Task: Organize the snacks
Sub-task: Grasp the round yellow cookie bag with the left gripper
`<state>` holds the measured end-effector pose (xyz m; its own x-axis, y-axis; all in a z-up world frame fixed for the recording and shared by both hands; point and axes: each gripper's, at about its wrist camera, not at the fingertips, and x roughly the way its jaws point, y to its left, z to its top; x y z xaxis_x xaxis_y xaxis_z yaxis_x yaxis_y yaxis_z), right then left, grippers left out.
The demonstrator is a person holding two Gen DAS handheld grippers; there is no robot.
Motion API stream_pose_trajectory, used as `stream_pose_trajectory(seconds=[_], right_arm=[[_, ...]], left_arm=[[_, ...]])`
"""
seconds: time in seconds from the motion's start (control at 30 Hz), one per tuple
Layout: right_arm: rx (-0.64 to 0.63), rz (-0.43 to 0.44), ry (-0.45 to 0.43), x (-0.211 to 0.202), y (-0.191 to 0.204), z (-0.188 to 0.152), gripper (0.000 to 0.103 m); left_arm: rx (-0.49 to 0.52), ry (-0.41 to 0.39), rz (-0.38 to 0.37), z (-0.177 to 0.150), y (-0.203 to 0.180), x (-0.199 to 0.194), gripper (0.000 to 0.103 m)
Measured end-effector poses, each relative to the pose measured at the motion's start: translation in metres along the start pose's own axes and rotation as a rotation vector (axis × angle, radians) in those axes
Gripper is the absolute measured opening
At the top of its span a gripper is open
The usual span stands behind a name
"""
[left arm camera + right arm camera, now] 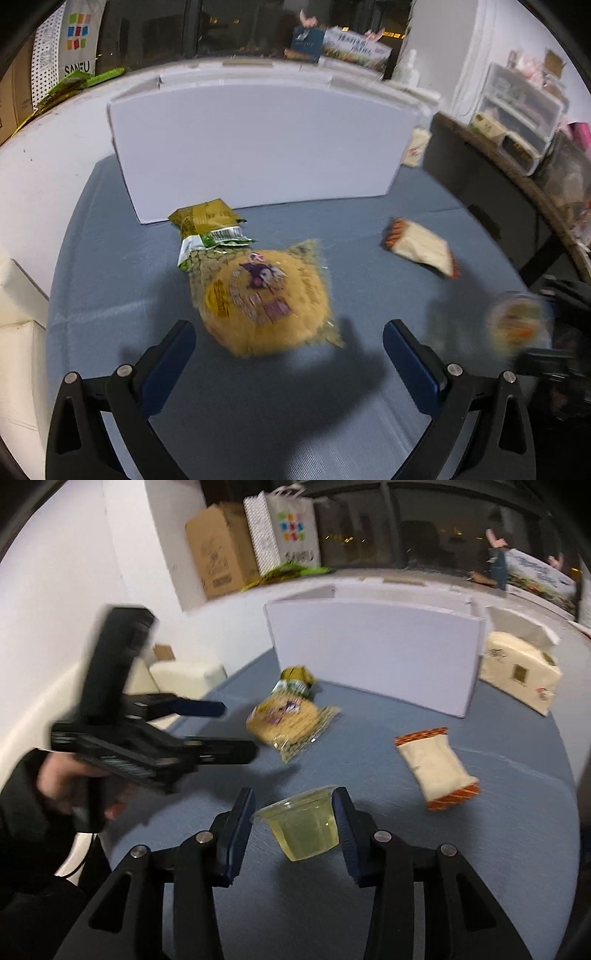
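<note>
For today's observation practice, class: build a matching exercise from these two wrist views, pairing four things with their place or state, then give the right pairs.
Things:
1. jelly cup
2. yellow snack bag
3. cream packet with orange ends
4. left gripper

Place or state:
A. open, empty, just short of a bag
B. alone on the blue cloth
C. between the right gripper's fingers
D. beside a green packet

Pairs: 1-C, 2-D, 3-B, 4-A

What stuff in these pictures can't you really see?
- Inside of the white box: both views show only its front wall.
- Print on the yellow snack bag: motion-blurred in the left wrist view.
- Jelly cup lid label: seen only as a blur in the left wrist view.
</note>
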<state>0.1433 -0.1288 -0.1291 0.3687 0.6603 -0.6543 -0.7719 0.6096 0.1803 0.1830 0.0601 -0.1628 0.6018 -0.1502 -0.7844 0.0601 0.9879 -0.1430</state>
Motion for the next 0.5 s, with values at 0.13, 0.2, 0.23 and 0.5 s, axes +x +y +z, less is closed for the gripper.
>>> stream_pose_trajectory(seconds=[0.13, 0.2, 0.23, 0.5], right_arm=[[0.029, -0.005, -0.033, -0.019, -0.006, -0.003, 0.047], [0.039, -0.009, -0.037, -0.022, -0.007, -0.005, 0.047], [0.046, -0.005, -0.037, -0.024, -0.008, -0.007, 0.047], [0.072, 0.004, -0.04, -0.024, -0.012, -0.012, 0.047]], left_arm=[[-0.001, 0.054, 0.032, 0.009, -0.002, 0.023, 0.103], [0.009, 0.056, 0.055, 0.012, -0.004, 0.03, 0.102], [0.005, 0.054, 0.07, 0.013, -0.004, 0.031, 0.101], [0.009, 0.019, 0.05, 0.006, 0.005, 0.013, 0.078]])
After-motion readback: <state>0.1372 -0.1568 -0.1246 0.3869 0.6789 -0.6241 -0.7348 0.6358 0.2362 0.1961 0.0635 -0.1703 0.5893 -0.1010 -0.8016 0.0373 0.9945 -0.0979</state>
